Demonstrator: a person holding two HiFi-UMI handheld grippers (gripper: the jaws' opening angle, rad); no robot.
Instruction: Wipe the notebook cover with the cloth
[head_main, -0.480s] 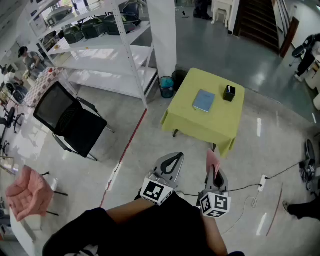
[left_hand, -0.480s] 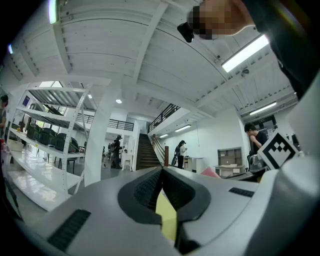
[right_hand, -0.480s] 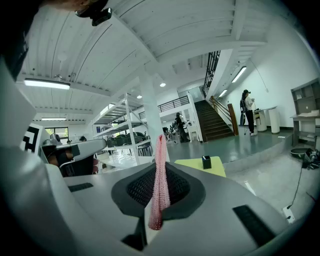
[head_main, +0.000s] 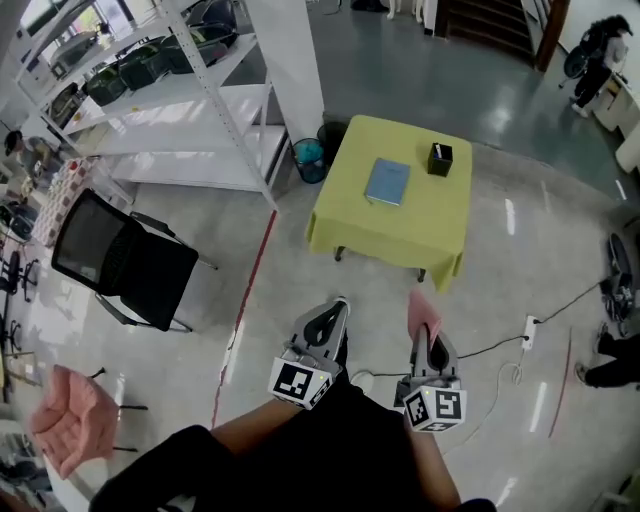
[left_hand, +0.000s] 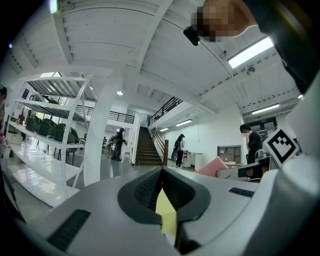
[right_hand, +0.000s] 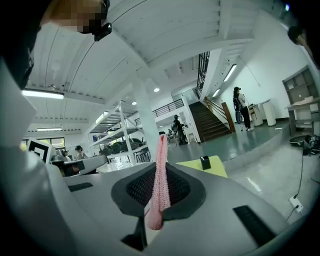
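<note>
Your right gripper (head_main: 430, 345) is clamped on the pink knitted cloth (head_main: 421, 308), left gripper (head_main: 326, 322) is pinched closed, empty. Blue notebook (head_main: 387, 181) lies toward the yellow-green table's (head_main: 380, 235) far edge, so get close, then press the cloth flat.

Two grippers show near: the left gripper (head_main: 336, 306) and the right gripper (head_main: 431, 342). There is one pink cloth (head_main: 421, 309). Farther off stands one bench (head_main: 345, 222) with a yellow-green cover, and it carries one blue notebook (head_main: 387, 182) and one black box (head_main: 439, 159). There are two chairs to the left, one black chair (head_main: 120, 265) and one pink chair (head_main: 75, 425). There are also one white shelving rack (head_main: 190, 110), one white pillar (head_main: 290, 60), one teal bin (head_main: 308, 160), and one power strip (head_main: 529, 331) on the floor.
</note>
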